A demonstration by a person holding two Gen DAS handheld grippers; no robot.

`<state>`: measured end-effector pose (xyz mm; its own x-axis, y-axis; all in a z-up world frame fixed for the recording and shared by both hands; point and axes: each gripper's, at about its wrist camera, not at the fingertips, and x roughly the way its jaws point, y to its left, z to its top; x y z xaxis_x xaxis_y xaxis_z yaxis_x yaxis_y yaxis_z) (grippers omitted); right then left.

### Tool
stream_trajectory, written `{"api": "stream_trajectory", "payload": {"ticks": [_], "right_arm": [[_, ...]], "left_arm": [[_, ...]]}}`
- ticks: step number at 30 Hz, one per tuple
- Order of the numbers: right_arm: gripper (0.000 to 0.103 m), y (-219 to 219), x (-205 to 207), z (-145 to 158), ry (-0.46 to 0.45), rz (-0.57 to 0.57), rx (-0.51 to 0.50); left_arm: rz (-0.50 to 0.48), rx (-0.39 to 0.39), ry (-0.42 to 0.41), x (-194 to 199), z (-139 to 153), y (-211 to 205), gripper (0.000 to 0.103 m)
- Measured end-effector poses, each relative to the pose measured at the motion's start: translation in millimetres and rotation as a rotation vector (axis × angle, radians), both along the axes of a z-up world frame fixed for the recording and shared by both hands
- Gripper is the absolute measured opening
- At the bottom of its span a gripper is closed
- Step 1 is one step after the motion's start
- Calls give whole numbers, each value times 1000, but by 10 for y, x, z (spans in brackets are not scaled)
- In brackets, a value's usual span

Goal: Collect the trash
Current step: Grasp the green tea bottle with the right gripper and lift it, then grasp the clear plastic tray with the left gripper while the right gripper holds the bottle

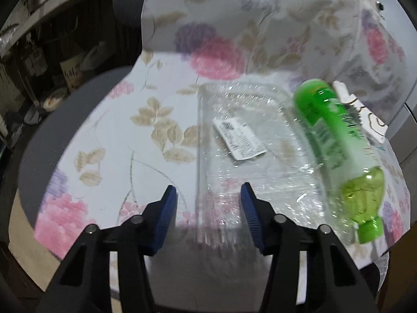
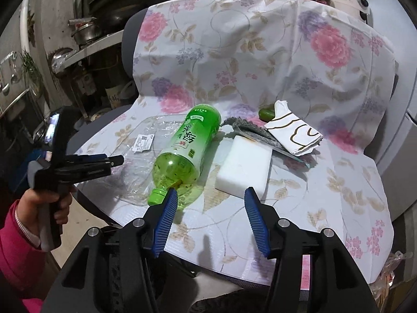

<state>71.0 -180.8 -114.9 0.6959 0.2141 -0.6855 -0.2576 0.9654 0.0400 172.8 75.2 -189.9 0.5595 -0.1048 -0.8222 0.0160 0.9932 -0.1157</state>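
Ahead of both claws a floral cloth (image 2: 260, 60) drapes a chair (image 1: 52, 120) seat and back. Beyond the left claw (image 1: 208, 195), whose blue pads stand apart gripping nothing, a clear plastic tray (image 1: 247, 140) lies flat, its near edge between the pads. Just past the right claw (image 2: 211, 195), also open and empty, a green bottle (image 2: 186, 151) lies on its side, cap nearest; a white block (image 2: 245, 167) lies right of it, a folded paper (image 2: 292, 133) farther back.
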Motion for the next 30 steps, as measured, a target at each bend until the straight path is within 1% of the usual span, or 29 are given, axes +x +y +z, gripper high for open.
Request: {"api": "stream_trajectory", "payload": {"ticks": [2,4,5,6,7,9,12,13,14,16,19,21,24,27,28,29,30], "right_arm": [[55,-16,16,-22,5,-1,3],[55,-12,52,-39,12,-2,13],[58,-5,64,-40,13,-4,17],[61,3,70,-40,14,-6,21],[65,10,84,-33,13,-9,31],[65,35,102,-8,6,-11,41],[66,114,143,39,-9,-13,41],[68,160,170,51,-14,-16,40],[76,201,201,60,-18,-20,39],[77,284,273,66,-31,-36,27],[77,429,427,26,-18,-44,14],[77,531,574,-45,10,-42,13],[77,620,759,-134,38,-42,23],[72,661,966,-225,52,-89,13],[67,657,1015,-249,60,-104,13],[67,647,1060,-275,71,-112,15],[67,634,1116,-307,84,-112,38]], "left_arm": [[-5,-3,-13,50,-22,4,47],[-17,-20,-20,90,-25,-8,42],[-22,-15,-22,112,-27,-22,32],[-26,-1,-27,123,-17,-39,16],[-25,9,-34,125,1,-41,8],[-20,-25,-65,70,87,-5,6],[-11,-7,-139,-61,291,27,5],[-6,-13,-155,-96,348,51,5],[3,-16,-173,-136,416,84,5],[35,-14,-209,-231,557,180,5],[61,-34,-251,-347,727,316,5],[64,-39,-268,-395,790,379,5],[63,-47,-266,-413,798,437,5],[66,-58,-254,-403,741,488,5],[65,-62,-250,-408,731,502,5],[64,-65,-246,-405,706,511,5],[66,-65,-240,-388,684,513,5]]}}
